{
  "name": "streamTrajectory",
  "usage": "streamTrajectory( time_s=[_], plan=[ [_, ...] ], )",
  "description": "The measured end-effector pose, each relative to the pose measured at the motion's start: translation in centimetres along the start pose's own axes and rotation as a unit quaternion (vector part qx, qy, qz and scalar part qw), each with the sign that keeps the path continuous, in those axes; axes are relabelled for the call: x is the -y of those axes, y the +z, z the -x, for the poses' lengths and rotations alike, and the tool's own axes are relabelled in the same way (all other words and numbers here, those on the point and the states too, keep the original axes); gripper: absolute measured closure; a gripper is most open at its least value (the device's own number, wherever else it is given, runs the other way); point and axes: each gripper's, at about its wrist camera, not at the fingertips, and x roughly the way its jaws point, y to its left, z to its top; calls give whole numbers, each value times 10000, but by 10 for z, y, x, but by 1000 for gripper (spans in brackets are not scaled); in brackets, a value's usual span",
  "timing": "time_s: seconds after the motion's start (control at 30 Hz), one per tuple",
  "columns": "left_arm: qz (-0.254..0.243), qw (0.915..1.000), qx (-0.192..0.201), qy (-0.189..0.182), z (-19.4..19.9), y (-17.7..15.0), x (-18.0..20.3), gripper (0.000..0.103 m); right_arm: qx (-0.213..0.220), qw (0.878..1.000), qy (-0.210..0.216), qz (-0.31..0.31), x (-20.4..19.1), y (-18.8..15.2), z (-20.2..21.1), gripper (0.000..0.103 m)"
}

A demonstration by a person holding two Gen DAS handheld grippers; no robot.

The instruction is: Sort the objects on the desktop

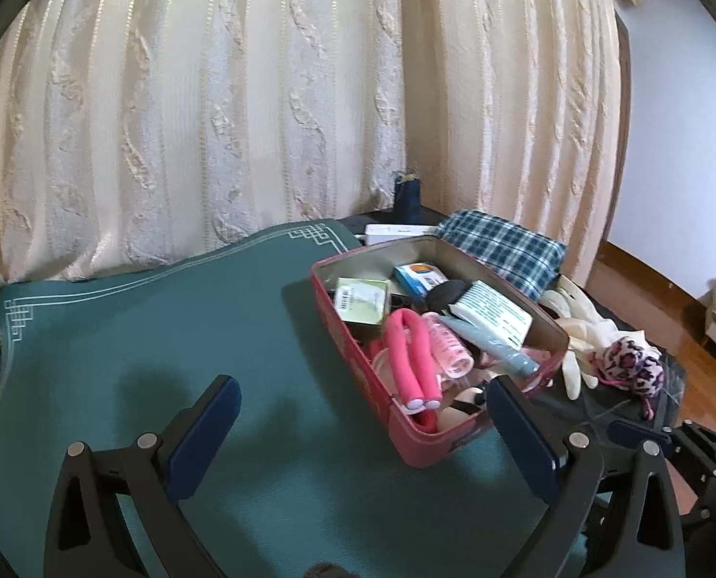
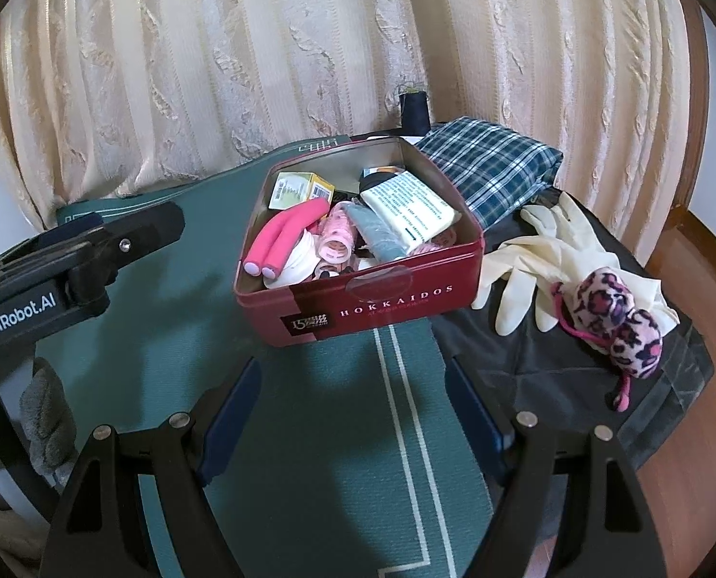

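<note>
Both the left gripper (image 1: 363,400) and right gripper (image 2: 353,385) are hovering spread apart and holding nothing near the red tin (image 2: 358,306) on the green mat (image 1: 141,327).

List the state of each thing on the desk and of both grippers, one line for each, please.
Left gripper: jaws open, holding nothing.
Right gripper: jaws open, holding nothing.
Red tin: lid off, crammed with small items.
Pink foam roller: bent double, inside the tin.
Rubber gloves: lying limp on the dark cloth, outside the tin.
Leopard-print plush: lying on the gloves.
Plaid cloth: folded, behind the tin.
</note>
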Motion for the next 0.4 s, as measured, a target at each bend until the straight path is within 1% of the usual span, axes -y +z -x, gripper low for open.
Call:
streamTrajectory(
  time_s=[0.1,0.17,0.2,0.27,0.33,0.4],
  plan=[
    [-51,9997,-103,-217,-3,0,2,0,-33,10000,18,17,-2,-1,-2,21],
    [-90,9995,-128,-292,-5,-1,5,0,-46,10000,29,17,-2,-2,-4,21],
    [-108,9994,-81,-334,-4,-1,6,0,-49,10000,29,13,-2,-2,-4,21],
    [-110,9992,142,-343,0,-3,7,0,-52,10000,29,-4,-2,-2,-4,21],
    [-112,9981,380,-470,6,-4,6,0,-58,10000,27,-31,-1,-2,-4,21],
    [-151,9975,420,-556,7,-4,5,0,-72,10000,35,-47,0,-2,-5,21]
  ],
)
